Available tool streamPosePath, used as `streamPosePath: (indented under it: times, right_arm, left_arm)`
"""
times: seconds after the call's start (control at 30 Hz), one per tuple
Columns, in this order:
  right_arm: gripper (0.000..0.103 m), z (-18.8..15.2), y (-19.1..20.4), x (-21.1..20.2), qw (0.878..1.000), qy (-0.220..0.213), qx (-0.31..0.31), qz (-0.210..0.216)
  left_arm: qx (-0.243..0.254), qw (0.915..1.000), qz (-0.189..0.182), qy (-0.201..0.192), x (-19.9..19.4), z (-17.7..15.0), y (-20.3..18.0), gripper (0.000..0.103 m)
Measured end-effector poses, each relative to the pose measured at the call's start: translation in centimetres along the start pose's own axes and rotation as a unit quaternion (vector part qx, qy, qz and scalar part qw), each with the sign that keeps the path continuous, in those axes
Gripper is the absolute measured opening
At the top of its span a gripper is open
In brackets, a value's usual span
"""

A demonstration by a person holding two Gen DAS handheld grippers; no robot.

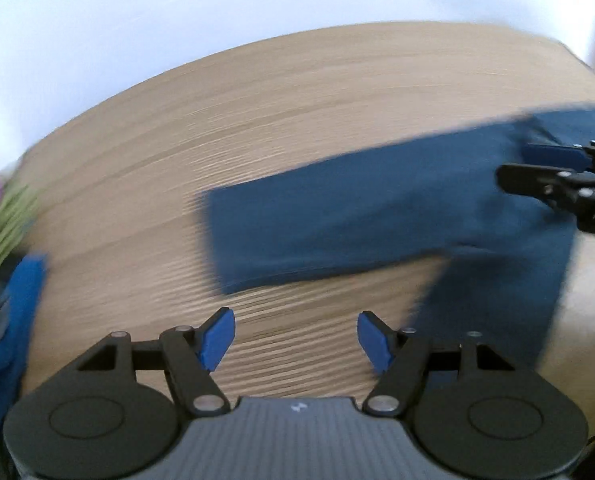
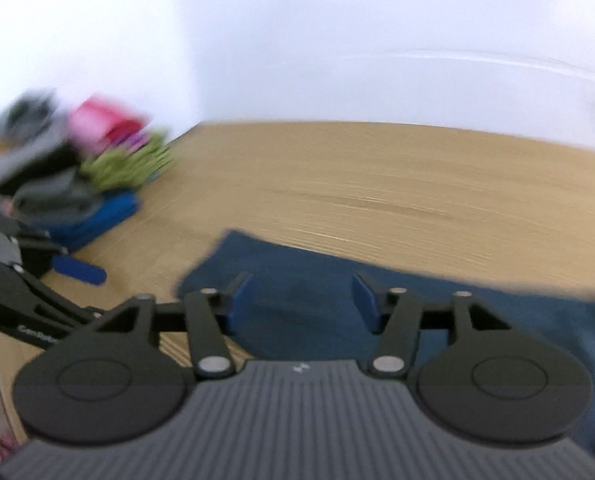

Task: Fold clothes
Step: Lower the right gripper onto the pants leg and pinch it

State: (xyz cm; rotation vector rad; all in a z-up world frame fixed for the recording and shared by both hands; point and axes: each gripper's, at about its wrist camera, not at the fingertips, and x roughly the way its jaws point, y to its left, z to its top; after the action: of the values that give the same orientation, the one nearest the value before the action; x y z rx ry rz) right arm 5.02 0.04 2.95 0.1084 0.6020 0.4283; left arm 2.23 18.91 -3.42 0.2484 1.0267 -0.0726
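A dark navy garment (image 1: 377, 208) lies flat on the wooden table (image 1: 257, 128), one long part reaching left and another hanging toward the front right. My left gripper (image 1: 295, 338) is open and empty, over bare wood just in front of the garment. My right gripper (image 2: 301, 300) is open and empty, hovering over the garment (image 2: 377, 312). It also shows in the left wrist view (image 1: 533, 164) at the right, over the garment. The left gripper shows in the right wrist view (image 2: 77, 270) at the left. Both views are motion-blurred.
A pile of clothes (image 2: 69, 168) in grey, pink, green and blue sits at the table's left end, also at the left edge of the left wrist view (image 1: 5, 240). A white wall (image 2: 377, 40) stands behind the table.
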Motion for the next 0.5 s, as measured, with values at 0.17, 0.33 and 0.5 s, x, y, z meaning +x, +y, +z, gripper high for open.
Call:
streamPosePath:
  times: [0.17,0.33,0.5]
  right_arm:
    - [0.061,-4.7,-6.2,-4.9,0.989,0.042,0.103,-0.093]
    - [0.061,-6.9,-9.0,-4.3,0.969,0.043,0.226,-0.087]
    - [0.025,-6.7,-8.4,-2.4,0.967,0.026,0.234,-0.091]
  left_arm:
    - [0.112,0.9915,-0.065,-0.008,0.9,0.7,-6.7,0.07]
    - [0.171,0.9791,-0.109,-0.014,1.4,1.0,-10.2,0.07]
    - [0.232,0.9634,-0.127,-0.044,2.0,0.4,-12.7,0.071]
